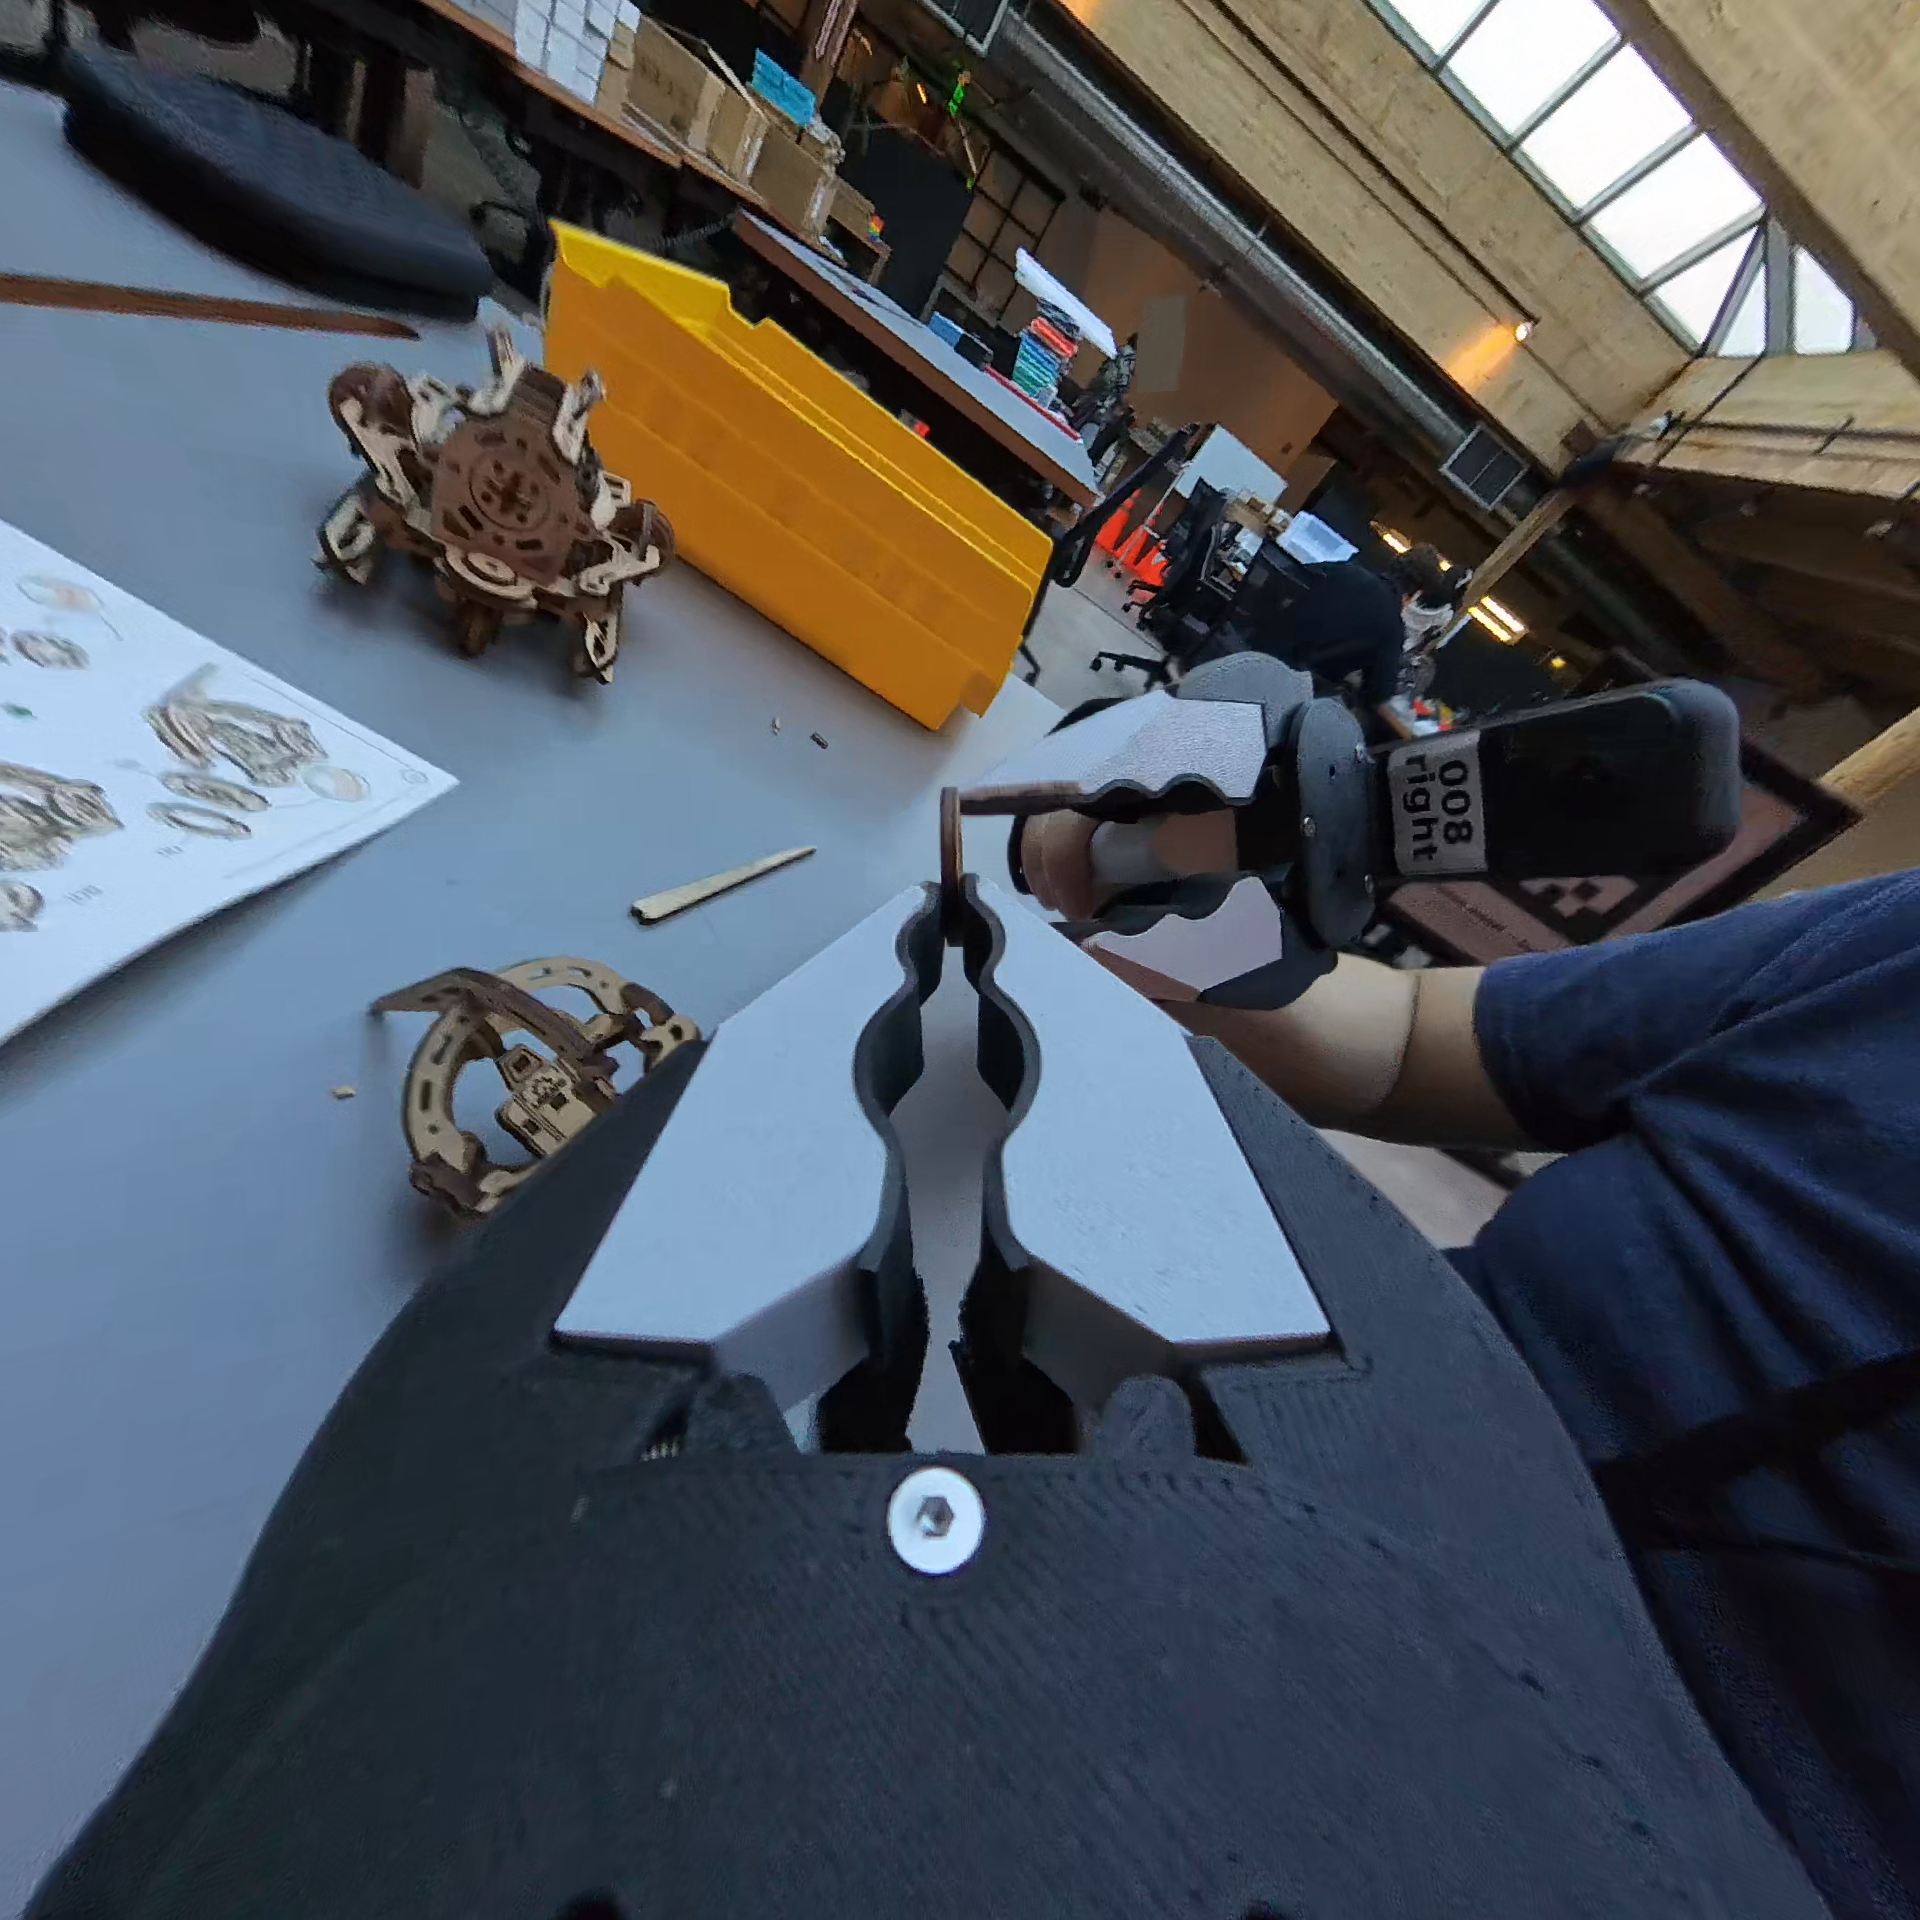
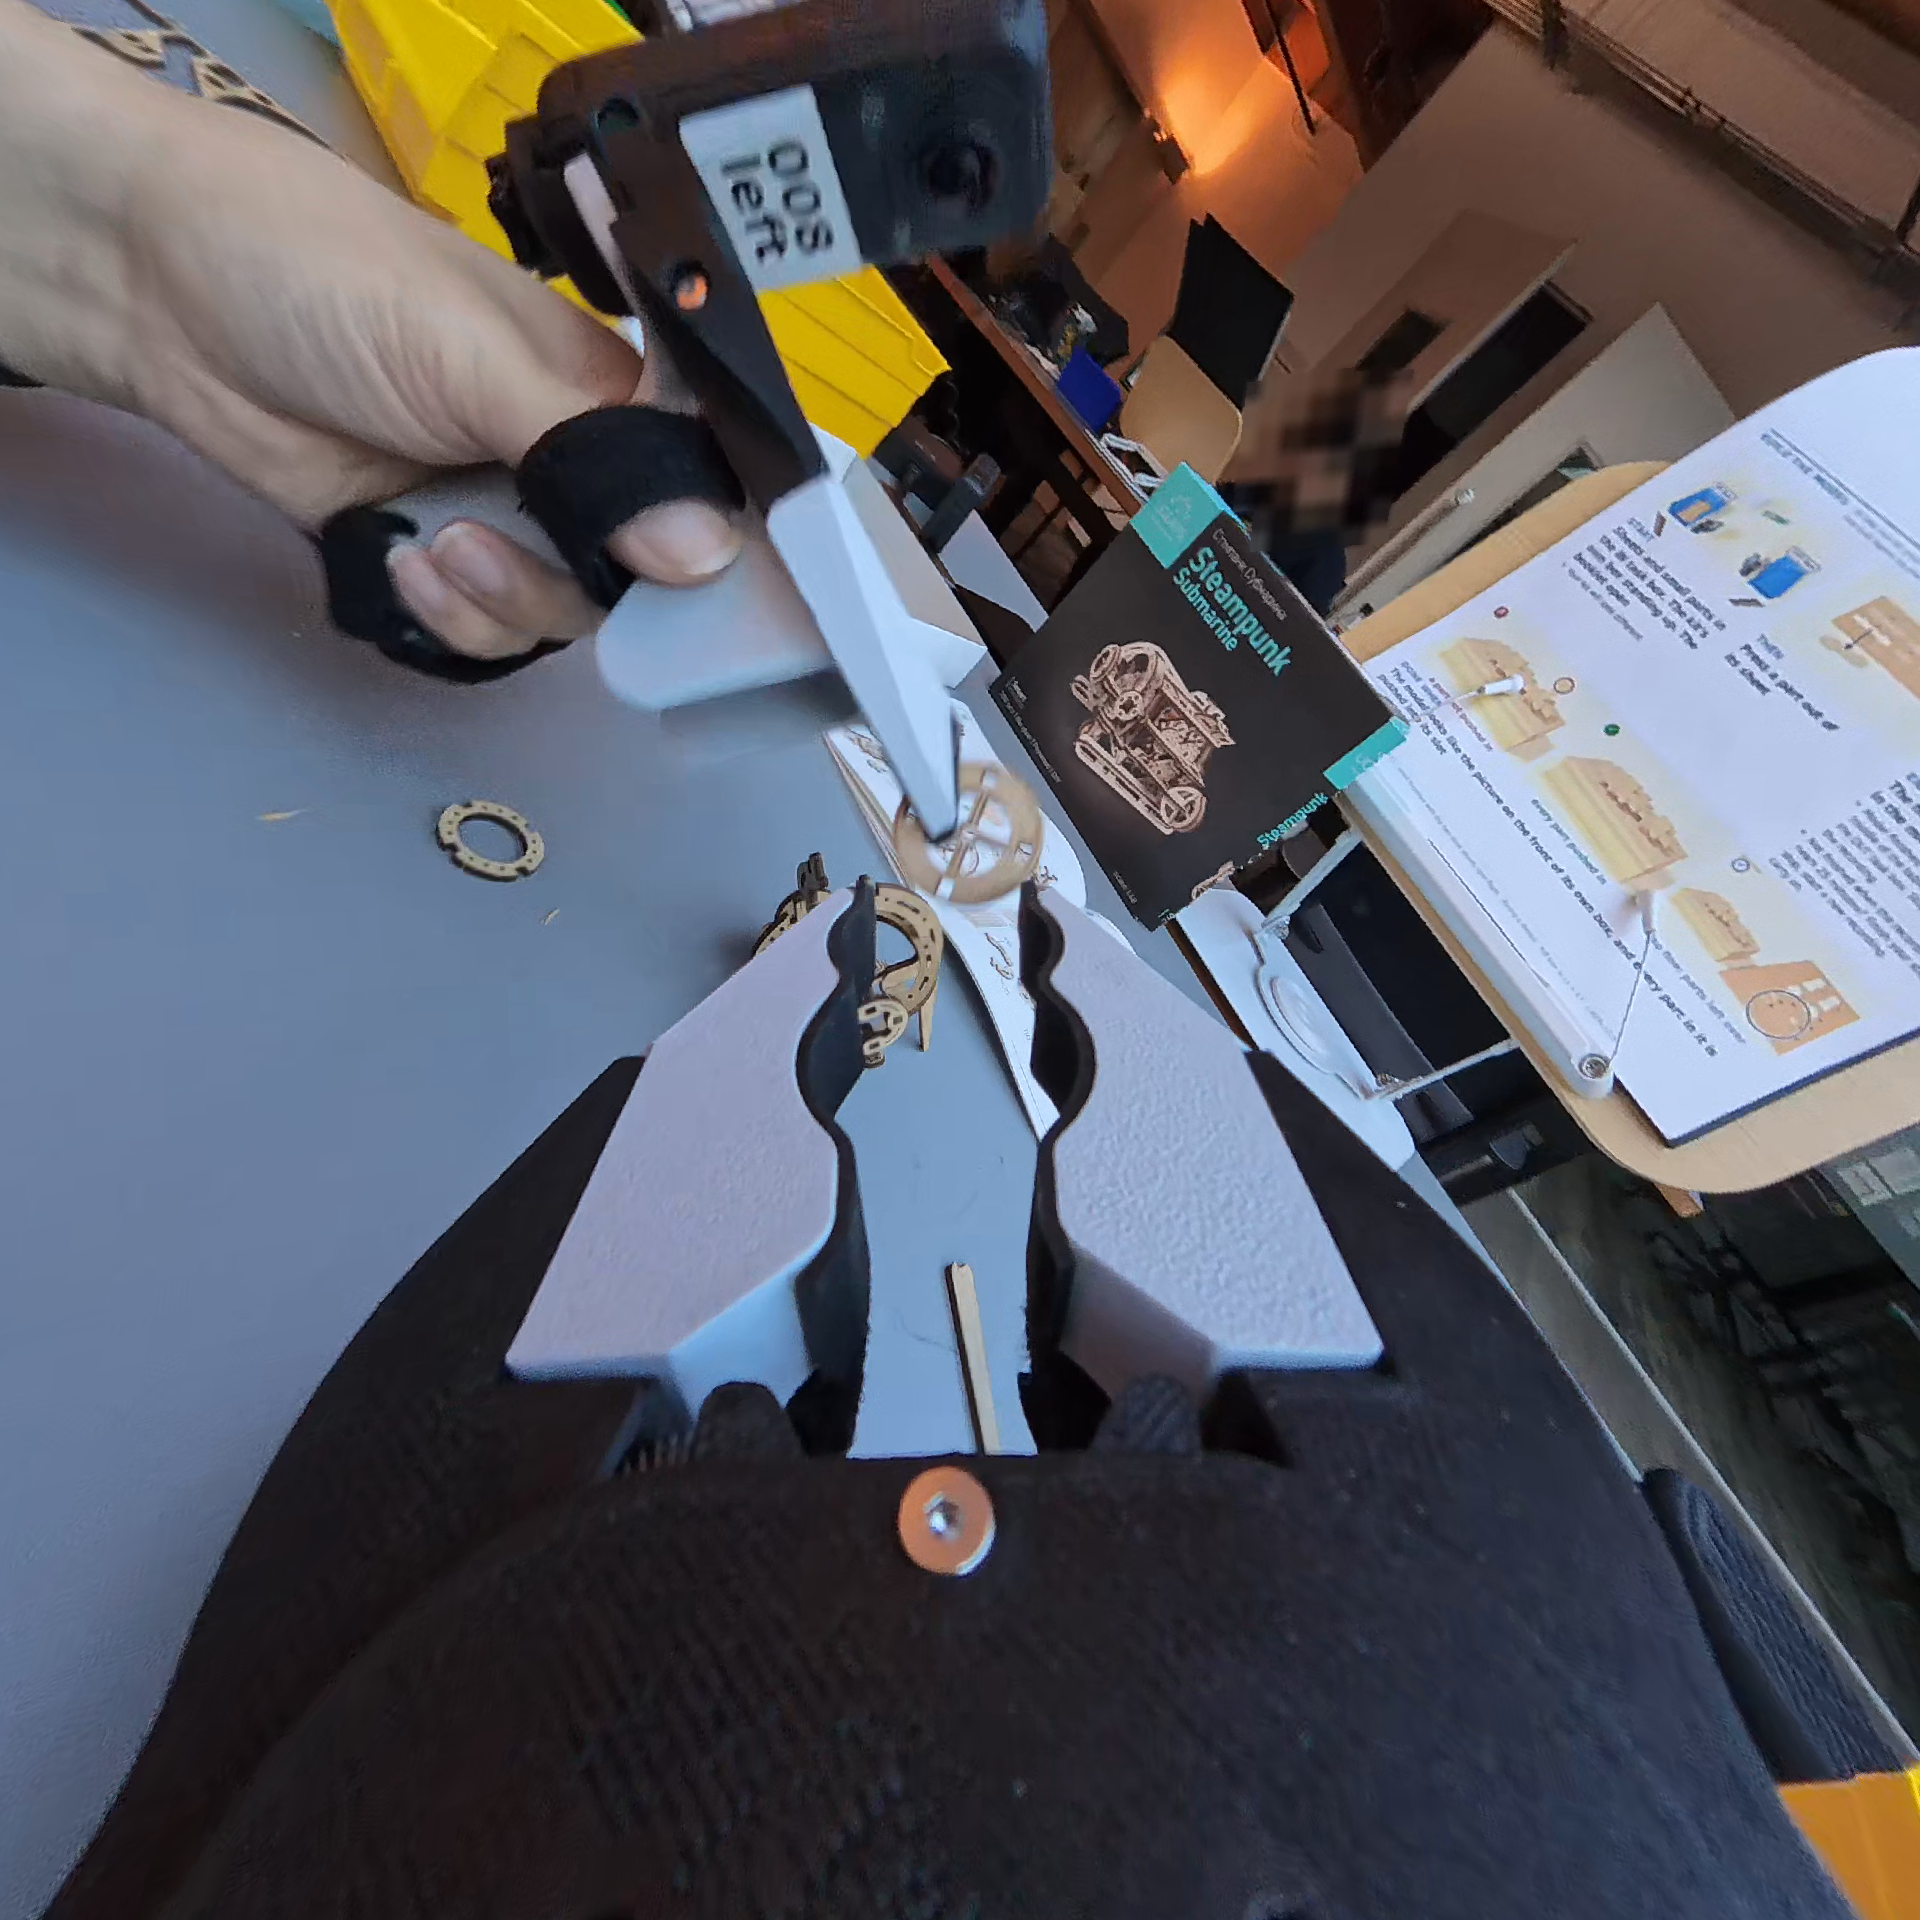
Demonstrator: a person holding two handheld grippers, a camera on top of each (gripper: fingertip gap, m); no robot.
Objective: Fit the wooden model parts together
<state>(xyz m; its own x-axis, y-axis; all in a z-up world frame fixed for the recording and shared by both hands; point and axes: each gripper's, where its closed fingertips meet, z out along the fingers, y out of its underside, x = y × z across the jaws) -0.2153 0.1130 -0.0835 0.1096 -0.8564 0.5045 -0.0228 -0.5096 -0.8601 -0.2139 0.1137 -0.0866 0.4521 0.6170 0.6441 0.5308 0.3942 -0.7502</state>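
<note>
My left gripper (image 1: 951,906) is shut on a thin round wooden wheel (image 1: 950,842), seen edge-on and held upright above the grey table (image 1: 582,790). In the right wrist view the wheel (image 2: 992,831) is a spoked ring pinched at its rim by the left gripper (image 2: 935,826). My right gripper (image 2: 945,904) is open and empty, its tips just short of the wheel. It also shows in the left wrist view (image 1: 1029,873), right beside the wheel. A curved wooden subassembly (image 1: 520,1070) lies on the table below, partly hidden by my right gripper's left finger (image 2: 904,966).
A larger wooden model (image 1: 499,509) stands by a yellow bin (image 1: 790,499). A wooden stick (image 1: 717,883), a small ring (image 2: 488,840), an instruction sheet (image 1: 156,779), a black booklet (image 2: 1195,717) and a manual on a stand (image 2: 1714,748) are around. The table edge is close on the right. Less than 4 cm separates the two grippers' tips.
</note>
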